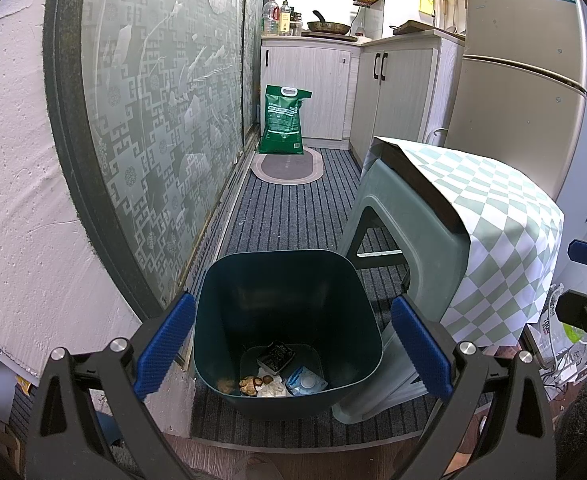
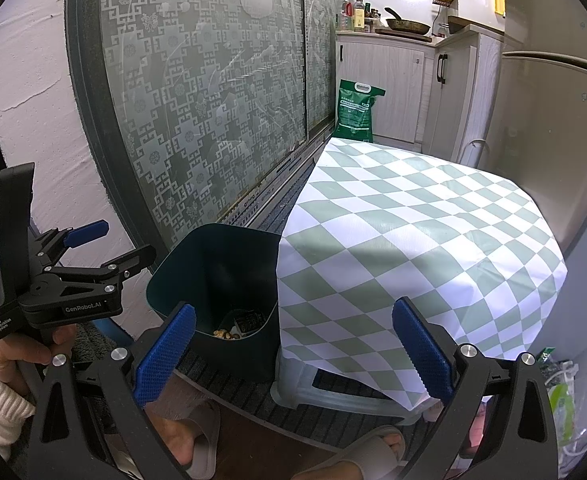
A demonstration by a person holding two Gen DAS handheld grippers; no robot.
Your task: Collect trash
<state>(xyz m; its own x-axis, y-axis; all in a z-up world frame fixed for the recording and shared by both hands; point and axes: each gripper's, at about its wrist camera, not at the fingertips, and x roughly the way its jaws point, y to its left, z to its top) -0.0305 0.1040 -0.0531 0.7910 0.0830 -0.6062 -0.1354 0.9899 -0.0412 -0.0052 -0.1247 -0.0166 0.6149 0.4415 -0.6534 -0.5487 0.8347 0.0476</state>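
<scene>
A dark green trash bin stands on the striped floor mat beside a stool. At its bottom lie a black packet, brown food scraps, white tissue and a blue-white wrapper. My left gripper is open and empty, held above the bin's mouth. My right gripper is open and empty, above the near edge of the checkered cloth. The bin also shows in the right wrist view, with the left gripper to its left.
A plastic stool covered by the green-white checkered cloth stands right of the bin. A patterned glass sliding door runs along the left. A green bag, cabinets and a fridge lie farther back. My slippered feet are below.
</scene>
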